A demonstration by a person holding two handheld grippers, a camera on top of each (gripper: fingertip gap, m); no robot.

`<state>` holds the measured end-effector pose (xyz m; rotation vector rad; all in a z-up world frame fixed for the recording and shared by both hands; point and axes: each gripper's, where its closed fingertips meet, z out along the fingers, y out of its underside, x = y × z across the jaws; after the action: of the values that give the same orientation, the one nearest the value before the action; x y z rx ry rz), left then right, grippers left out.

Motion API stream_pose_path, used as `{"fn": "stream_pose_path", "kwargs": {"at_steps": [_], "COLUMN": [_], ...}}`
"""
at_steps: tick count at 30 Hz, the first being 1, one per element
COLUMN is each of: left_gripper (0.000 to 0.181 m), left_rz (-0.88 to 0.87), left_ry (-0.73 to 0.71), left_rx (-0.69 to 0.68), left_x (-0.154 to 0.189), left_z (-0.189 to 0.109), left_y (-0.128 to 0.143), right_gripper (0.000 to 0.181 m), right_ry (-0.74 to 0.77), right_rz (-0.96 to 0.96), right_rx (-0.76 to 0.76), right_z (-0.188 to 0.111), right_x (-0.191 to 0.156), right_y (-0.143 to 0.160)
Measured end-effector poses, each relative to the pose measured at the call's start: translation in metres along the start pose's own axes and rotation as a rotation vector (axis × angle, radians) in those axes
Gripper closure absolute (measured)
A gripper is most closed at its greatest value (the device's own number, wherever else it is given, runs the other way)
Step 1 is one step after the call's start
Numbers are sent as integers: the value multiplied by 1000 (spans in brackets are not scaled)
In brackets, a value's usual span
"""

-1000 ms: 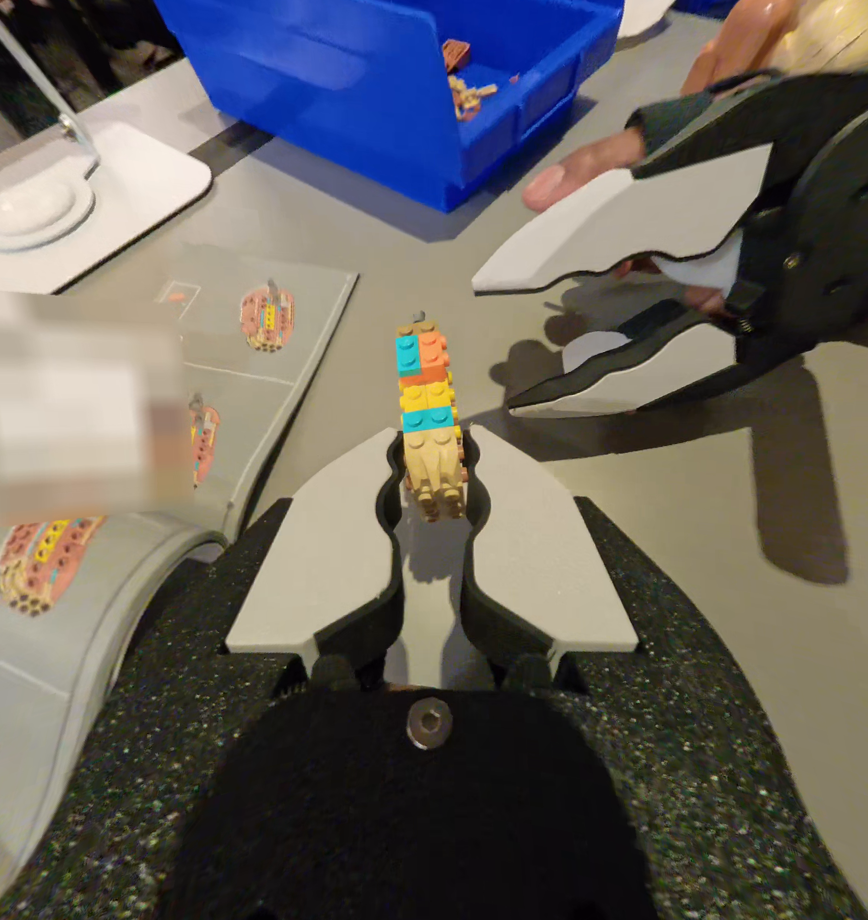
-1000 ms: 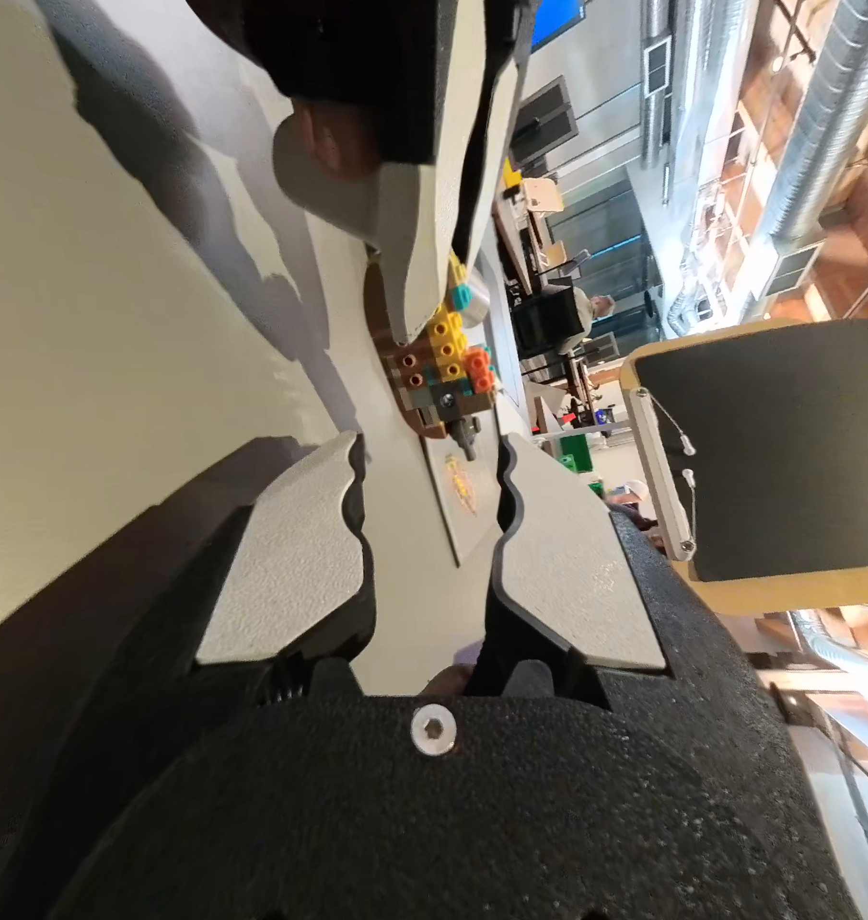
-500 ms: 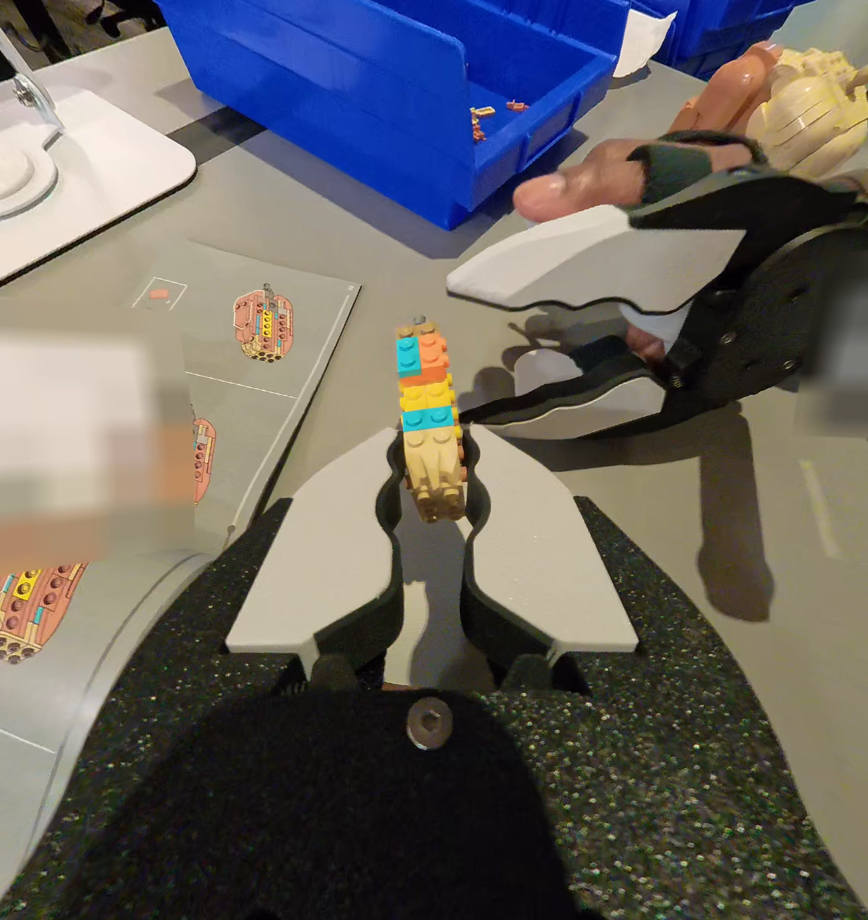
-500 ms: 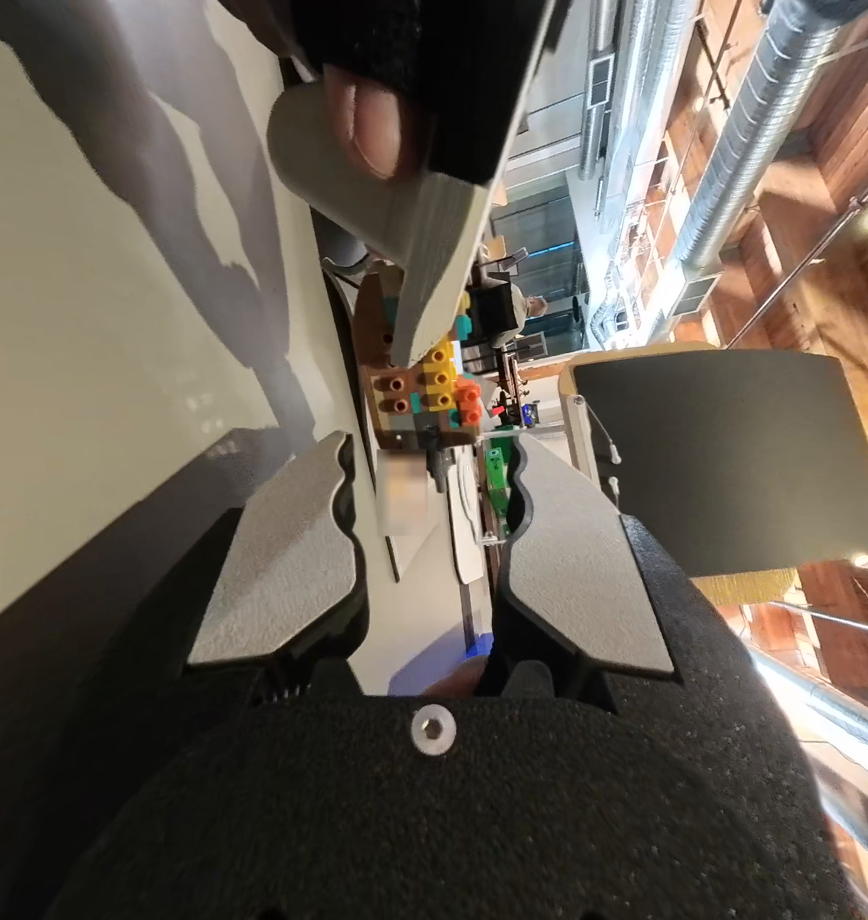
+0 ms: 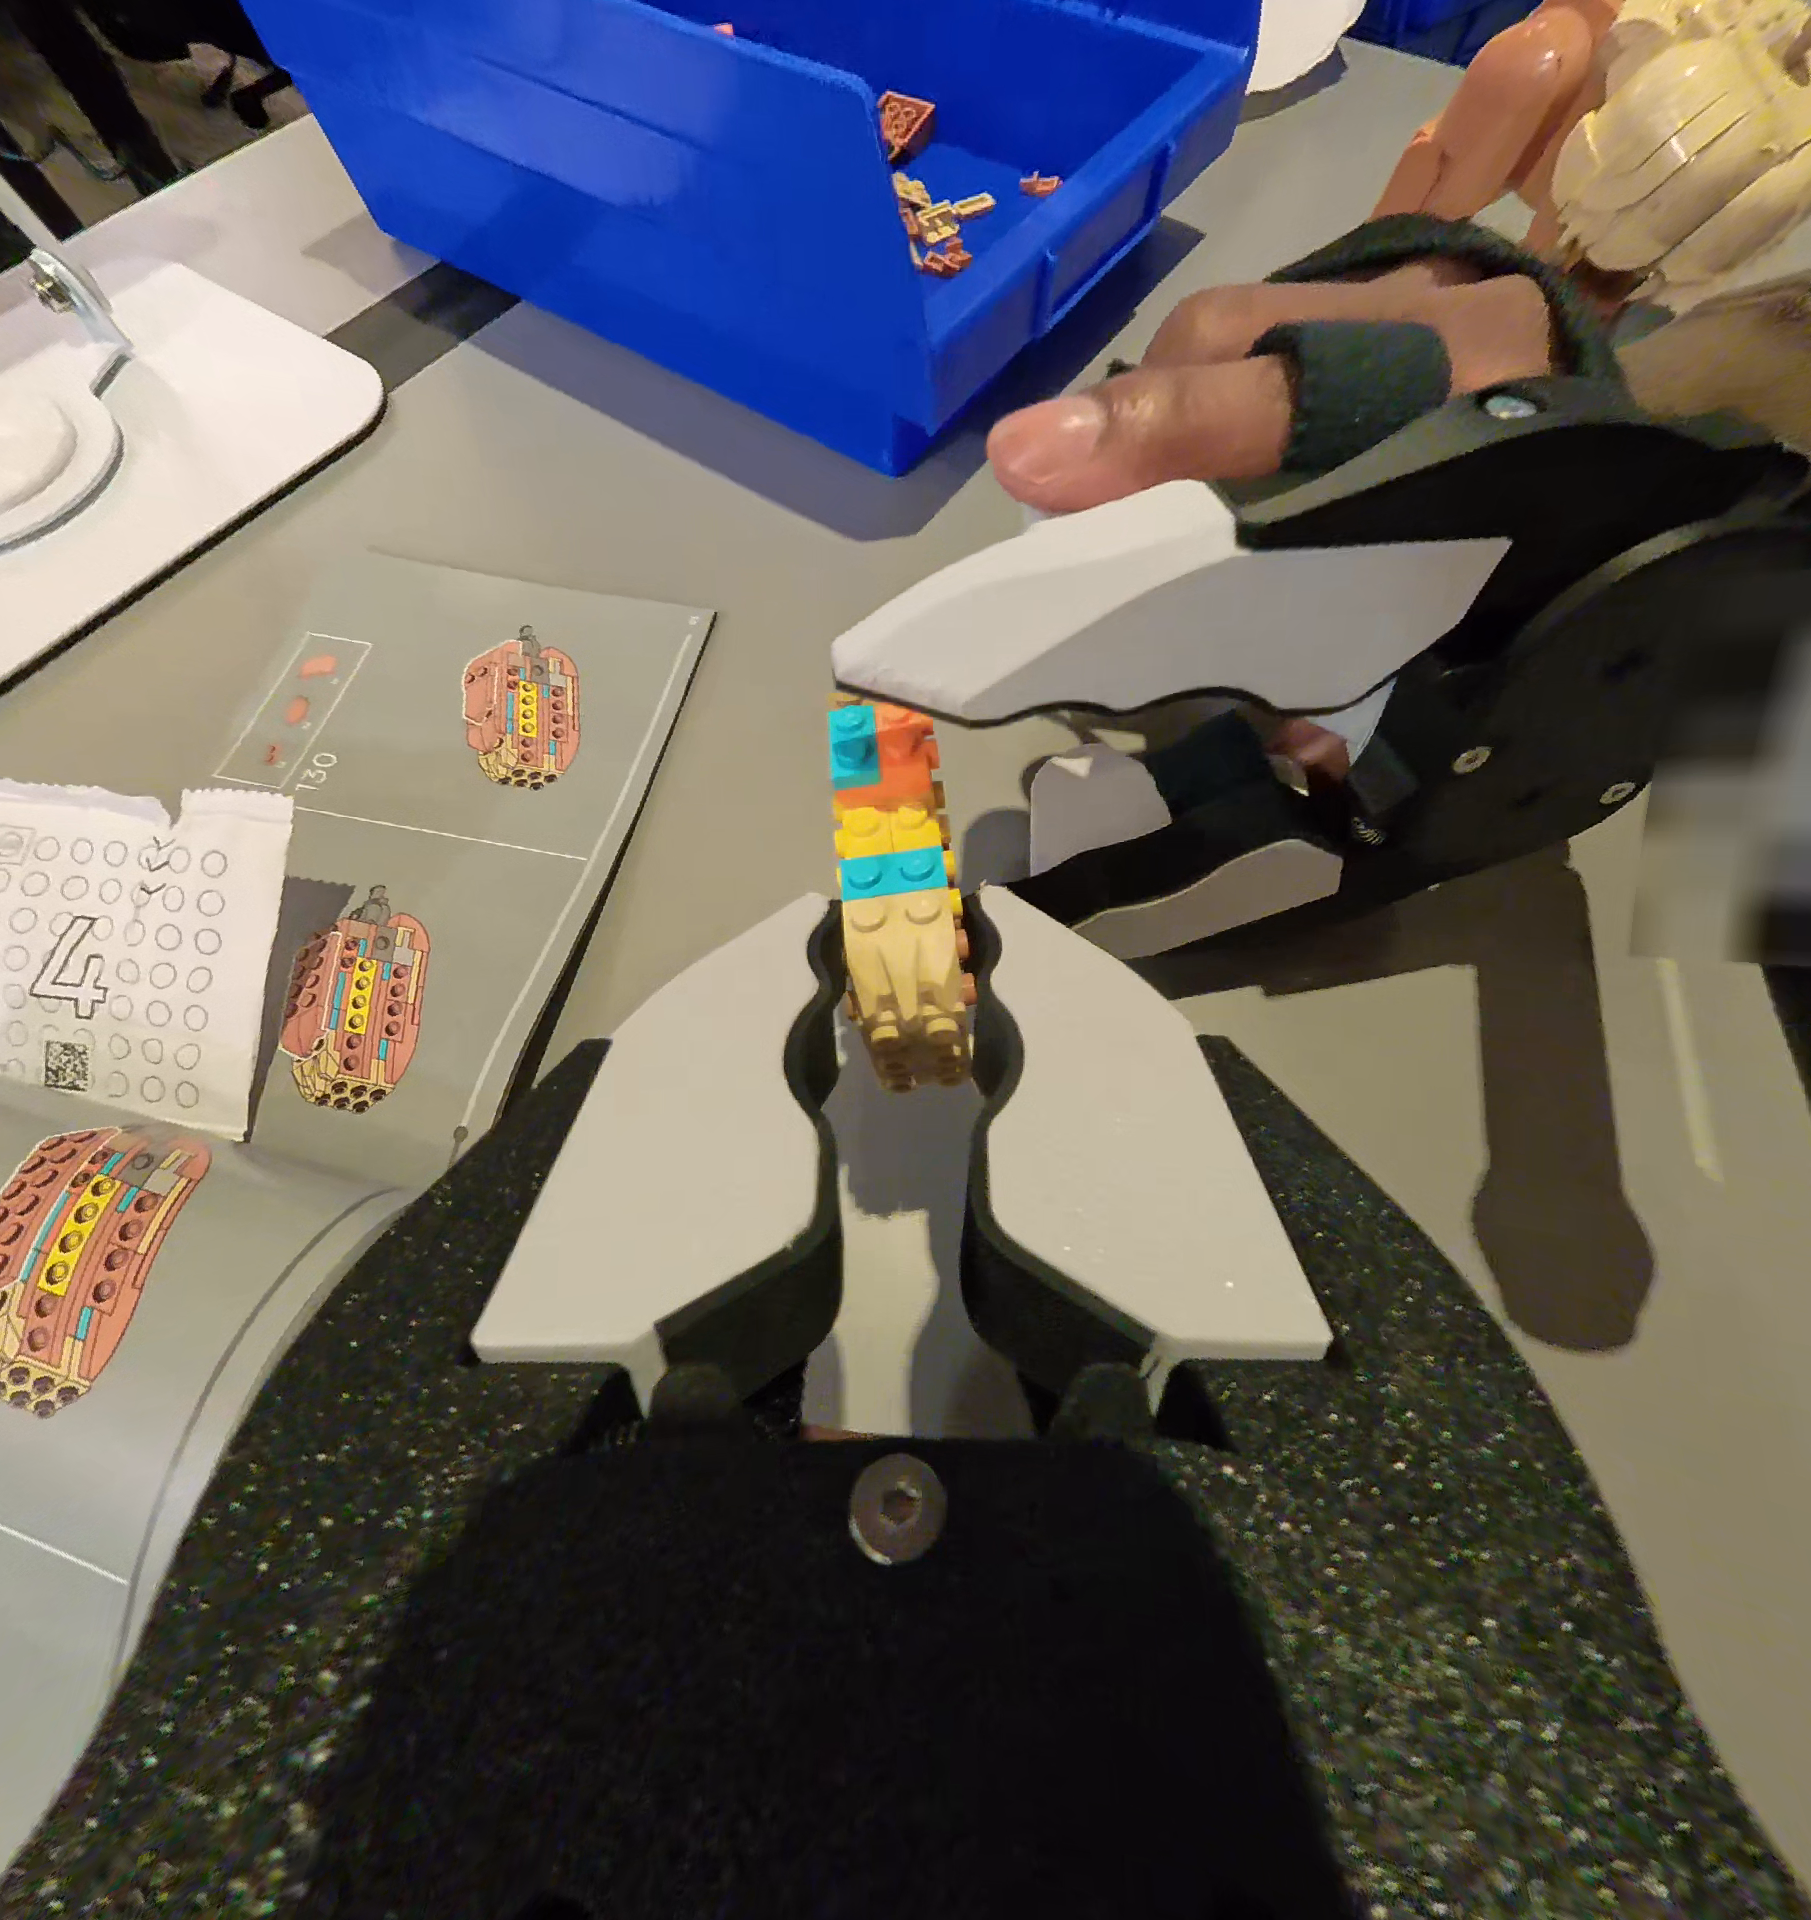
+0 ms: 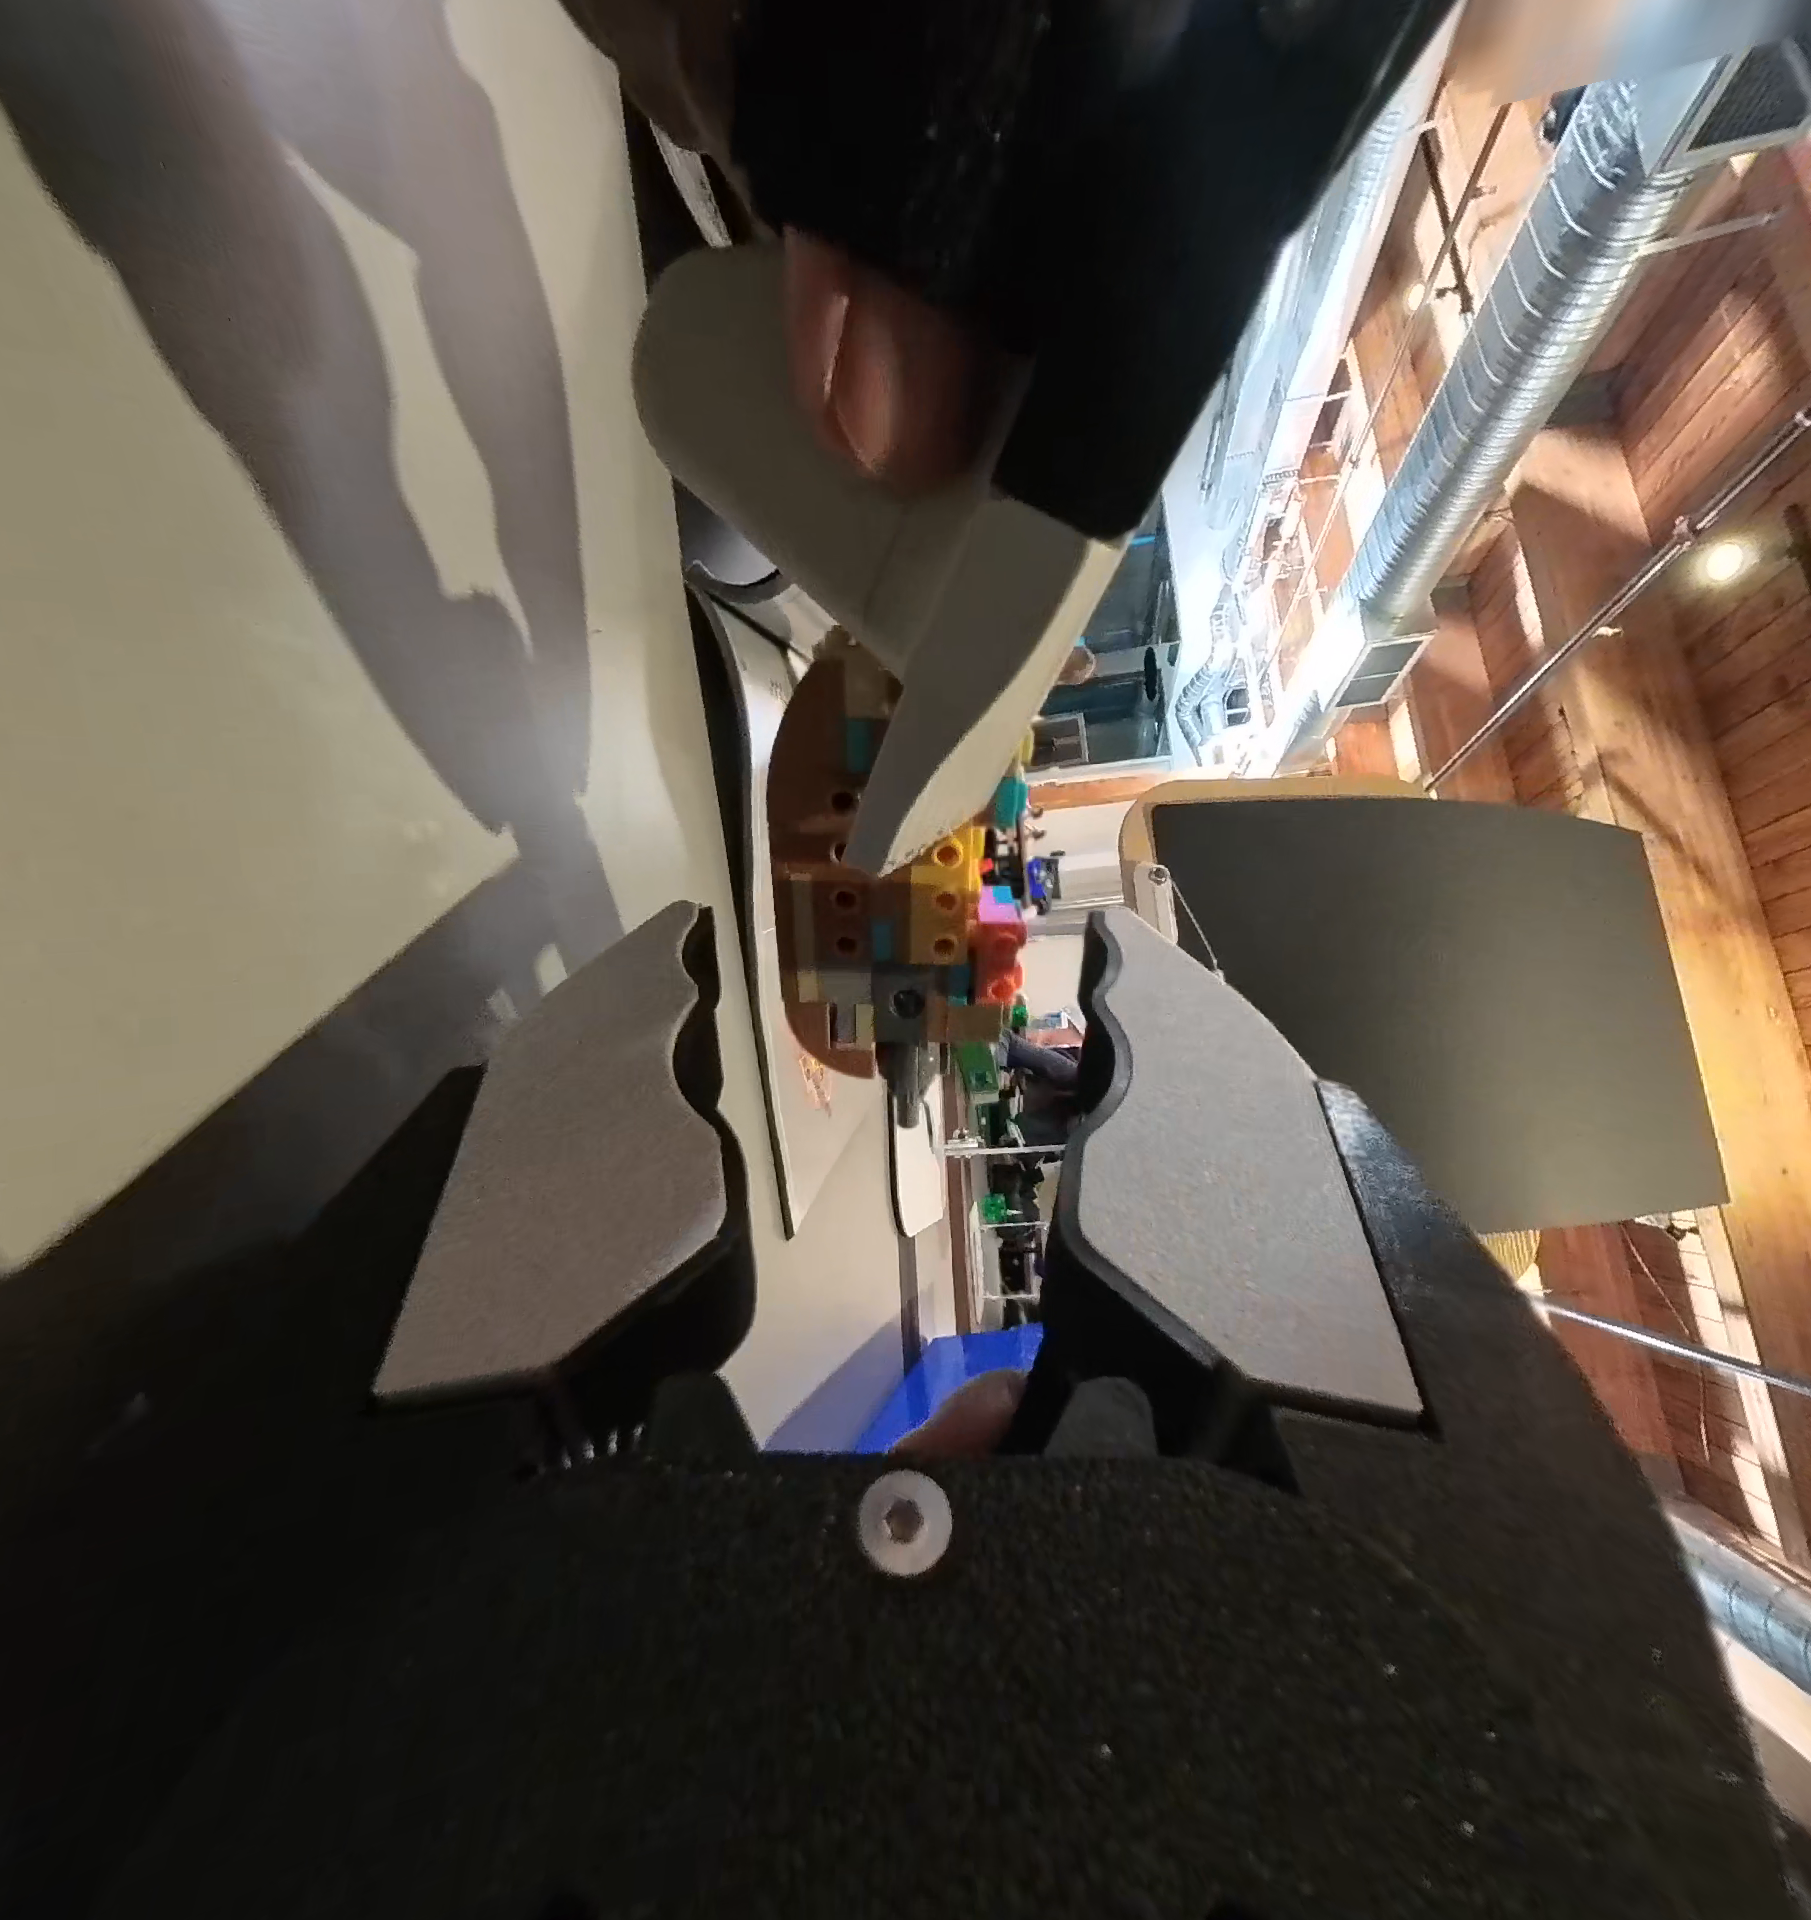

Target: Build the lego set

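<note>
My left gripper is shut on the tan lower end of a narrow lego build, held upright above the grey table. The build has teal, yellow and orange bricks toward its far end. My right gripper comes in from the right, turned on its side and open. Its upper finger reaches over the build's far end. In the right wrist view the build sits just beyond my right gripper's spread tips, apart from both. A left gripper finger covers the build's upper part.
A blue bin with small brown pieces stands at the back. An open instruction booklet and a torn white paper bag lie at the left. A white stand base is far left. A beige lego model is back right. Both grippers' tips are close together, under 4 cm apart.
My right gripper has moved left toward the build, and its open fingers now reach the build's far end. My left gripper still holds the build the same way.
</note>
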<state>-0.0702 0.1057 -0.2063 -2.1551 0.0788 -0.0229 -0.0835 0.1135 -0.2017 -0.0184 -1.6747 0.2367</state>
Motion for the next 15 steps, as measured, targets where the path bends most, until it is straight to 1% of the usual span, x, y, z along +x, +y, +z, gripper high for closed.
{"fn": "stream_pose_path", "kwargs": {"at_steps": [9, 15], "left_gripper": [159, 159], "left_rz": [8, 10], "left_ry": [22, 26], "left_rx": [5, 18], "left_x": [5, 5], "left_z": [1, 0], "left_y": [-1, -3], "right_gripper": [134, 134], "right_ry": [-2, 3], "right_rz": [-21, -23], "right_rx": [-9, -10], "right_z": [0, -1], "right_x": [-1, 1], "right_y": [1, 1]}}
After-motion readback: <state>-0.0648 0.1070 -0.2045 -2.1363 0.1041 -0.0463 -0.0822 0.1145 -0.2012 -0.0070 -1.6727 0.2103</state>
